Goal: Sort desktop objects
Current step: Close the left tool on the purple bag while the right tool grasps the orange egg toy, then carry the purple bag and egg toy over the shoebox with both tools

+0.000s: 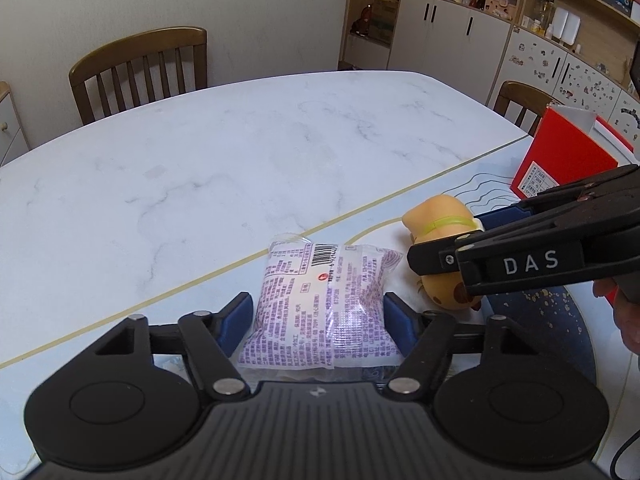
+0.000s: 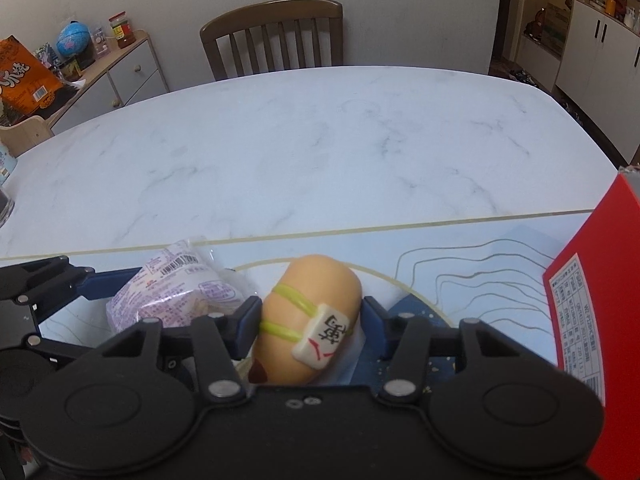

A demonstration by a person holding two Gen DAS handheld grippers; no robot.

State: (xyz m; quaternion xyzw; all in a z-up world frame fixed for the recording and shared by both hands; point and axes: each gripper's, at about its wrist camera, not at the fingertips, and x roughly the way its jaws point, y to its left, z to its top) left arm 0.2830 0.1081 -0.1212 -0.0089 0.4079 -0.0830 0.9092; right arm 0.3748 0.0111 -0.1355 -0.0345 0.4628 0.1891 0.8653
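A clear snack packet with purple print (image 1: pixel 320 304) lies on the blue desk mat (image 1: pixel 540 344). My left gripper (image 1: pixel 318 320) straddles it, blue pads touching both sides. The packet also shows in the right wrist view (image 2: pixel 176 292). A tan plush toy with green bands and a mahjong-tile tag (image 2: pixel 308 316) lies beside the packet. My right gripper (image 2: pixel 310 320) has it between its pads, touching both sides. In the left wrist view the toy (image 1: pixel 436 220) is partly hidden behind the right gripper (image 1: pixel 448 248).
A red box (image 2: pixel 592 320) stands at the right on the mat, also in the left wrist view (image 1: pixel 560 160). The white marble table (image 2: pixel 300 140) stretches beyond the mat. Wooden chairs (image 2: pixel 276 36) stand at the far edge. Cabinets line the walls.
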